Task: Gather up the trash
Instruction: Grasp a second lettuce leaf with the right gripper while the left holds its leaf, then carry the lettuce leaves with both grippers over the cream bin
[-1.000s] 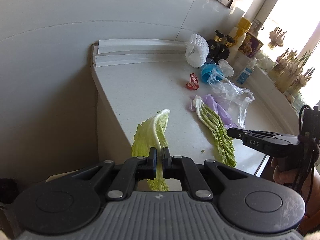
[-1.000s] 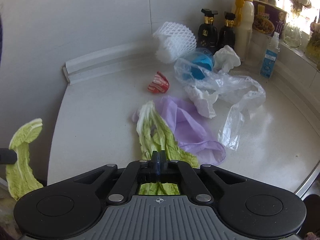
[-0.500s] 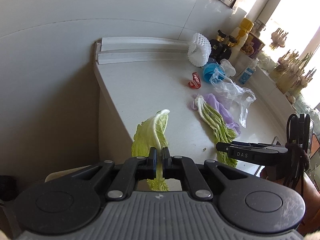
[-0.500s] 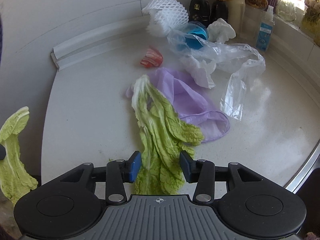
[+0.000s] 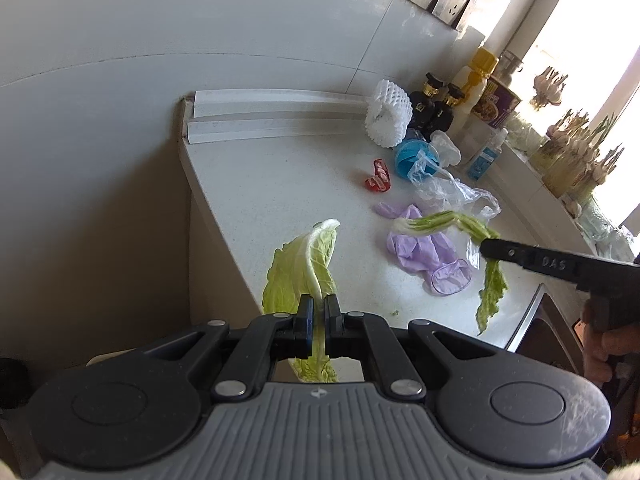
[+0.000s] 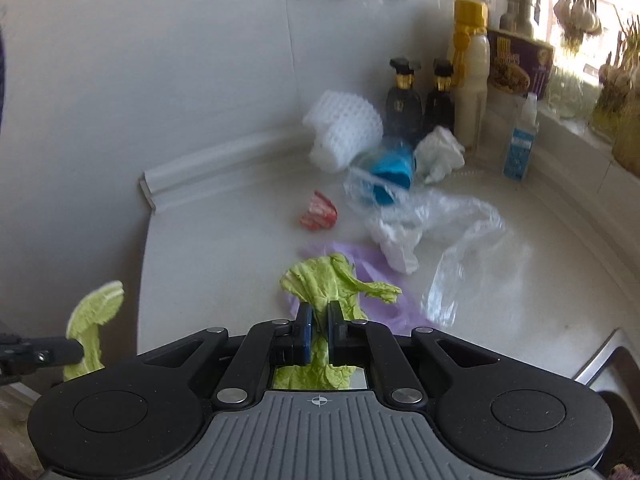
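Lettering "DAS" marks the right gripper (image 5: 486, 249), jaws just closed on a cabbage leaf (image 5: 452, 222); left jaws pinch another.

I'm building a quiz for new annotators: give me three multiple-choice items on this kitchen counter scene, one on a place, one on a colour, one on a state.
1. Where does the purple glove lie?
A. on the counter
B. in the sink
C. on the windowsill

2. What colour is the small crumpled wrapper?
A. yellow
B. red
C. black

3. What is the right hand-held gripper doing?
A. standing wide open over the counter
B. clamped on a cabbage leaf
C. clamped on a plastic bag

Answers:
1 A: the glove is spread flat on the white counter, beside the clear plastic bag.
2 B: the wrapper shows red against the pale surface.
3 B: its jaws have just been closing and now pinch the second cabbage leaf, which the left view shows lifted and drooping; the left hand-held gripper holds another cabbage leaf.
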`<state>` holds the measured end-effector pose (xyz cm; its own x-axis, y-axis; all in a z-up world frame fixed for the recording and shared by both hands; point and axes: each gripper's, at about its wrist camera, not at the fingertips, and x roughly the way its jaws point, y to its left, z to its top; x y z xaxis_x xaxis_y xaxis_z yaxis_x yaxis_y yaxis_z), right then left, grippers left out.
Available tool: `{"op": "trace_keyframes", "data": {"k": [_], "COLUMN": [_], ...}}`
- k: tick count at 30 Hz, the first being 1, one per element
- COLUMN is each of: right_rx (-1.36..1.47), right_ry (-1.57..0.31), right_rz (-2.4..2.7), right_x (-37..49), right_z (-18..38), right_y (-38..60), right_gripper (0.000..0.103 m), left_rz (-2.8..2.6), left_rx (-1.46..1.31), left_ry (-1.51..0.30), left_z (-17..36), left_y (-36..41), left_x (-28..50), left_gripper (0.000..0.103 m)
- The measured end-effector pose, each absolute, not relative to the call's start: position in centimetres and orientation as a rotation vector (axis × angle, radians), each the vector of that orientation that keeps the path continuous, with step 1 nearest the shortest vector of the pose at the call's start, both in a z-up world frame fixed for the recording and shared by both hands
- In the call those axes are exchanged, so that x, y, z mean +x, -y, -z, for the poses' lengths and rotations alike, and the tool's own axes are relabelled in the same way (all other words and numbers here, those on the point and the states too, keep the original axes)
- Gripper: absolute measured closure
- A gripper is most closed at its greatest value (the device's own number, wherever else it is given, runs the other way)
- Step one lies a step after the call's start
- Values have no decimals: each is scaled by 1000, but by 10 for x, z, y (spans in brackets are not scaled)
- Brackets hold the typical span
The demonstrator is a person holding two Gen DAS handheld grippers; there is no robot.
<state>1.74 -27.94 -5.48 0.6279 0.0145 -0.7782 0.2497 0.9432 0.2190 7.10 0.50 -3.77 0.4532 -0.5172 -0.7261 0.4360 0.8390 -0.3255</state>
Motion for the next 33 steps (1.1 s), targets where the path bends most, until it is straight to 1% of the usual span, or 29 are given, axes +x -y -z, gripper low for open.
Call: {"op": "trace_keyframes", "data": {"k": [6,9,13,24,33], "right_rx": [308,310,293,269,240], "right_ry": [-789,-770,-767,-854,-952], "right_rz": [114,88,47,-130,-271], "right_x": [21,20,18,25,38], "right_z": [0,-18,-28,-13,20], "right_y": [287,281,262,173,96], "right_gripper": [96,96,96,96,96], "left_rz": [605,599,577,448,330], "left_rx": [-101,-100,-105,-138,-170], "left_ry": [-887,-878,-886,-973,-1072], "left_z": [21,17,19,50,90], "left_y": [-8,-13,-24,-84,-127], "left_x": [69,68,67,57,52], "left_gripper": [98,98,98,98,98]}}
